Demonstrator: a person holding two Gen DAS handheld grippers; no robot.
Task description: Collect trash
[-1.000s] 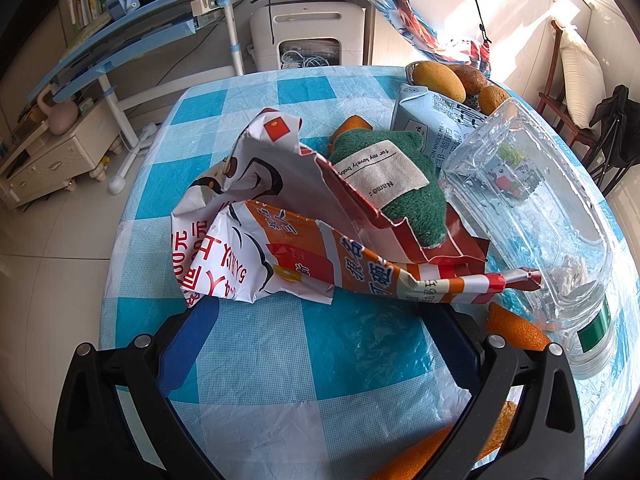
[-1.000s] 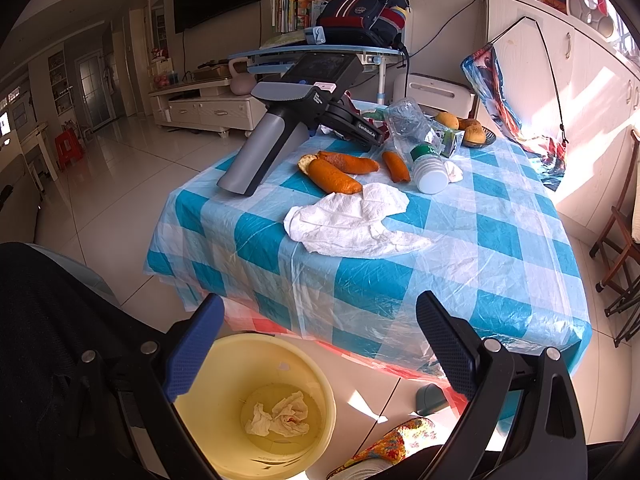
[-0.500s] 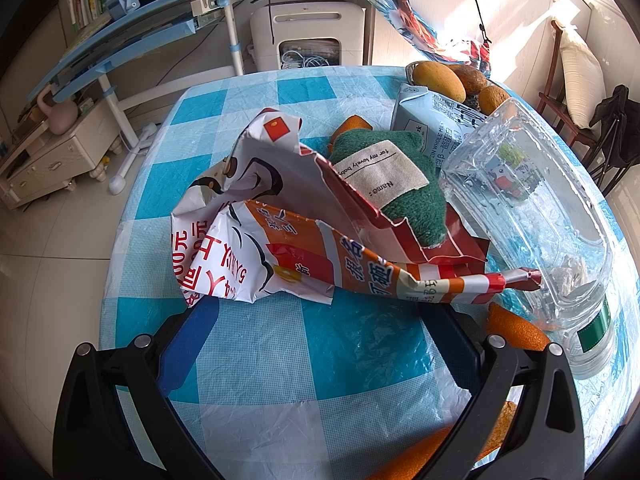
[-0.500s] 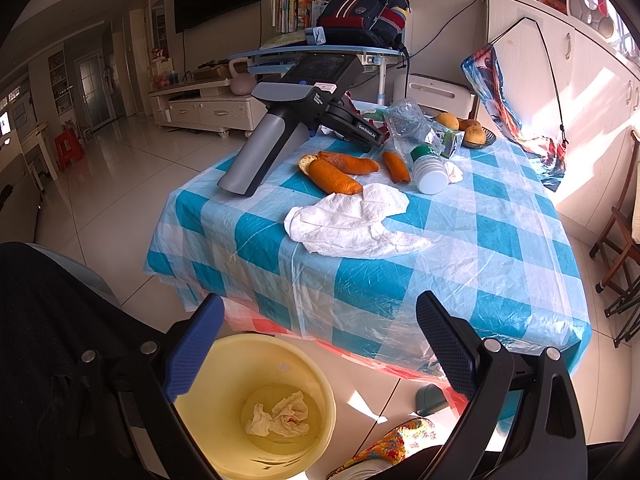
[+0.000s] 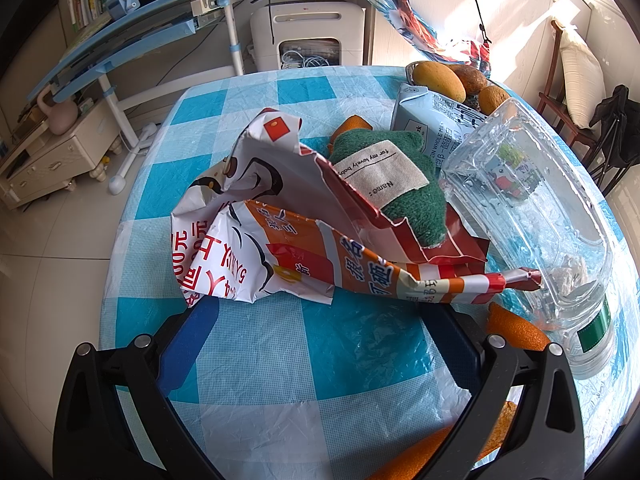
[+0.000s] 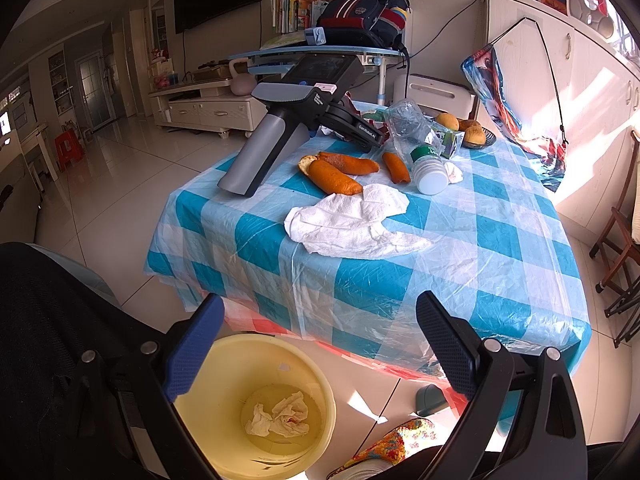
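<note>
While our left tool rests low on the table with its fingers spread wide and nothing between them, the crumpled snack wrapper lies just ahead of its tips, printed in red, orange and white. A green plush toy with a cloth label sits partly on the wrapper's torn edge. To the right a clear plastic bottle lies on its side, its green-banded neck near our right finger, with a piece of orange peel beside it. Behind the toy stands a milk carton, and beyond it some fruit at the far edge of the table.

Our right tool hangs off the near side of the table, above the floor, fingers likewise wide apart and empty. Below it stands a yellow bin holding a crumpled tissue. From this view we see the left tool's grey handle propped on the checked tablecloth, orange peels near it, and a large white paper towel spread on the table closer to us. A white bottle cap end faces us beside the peels.
</note>
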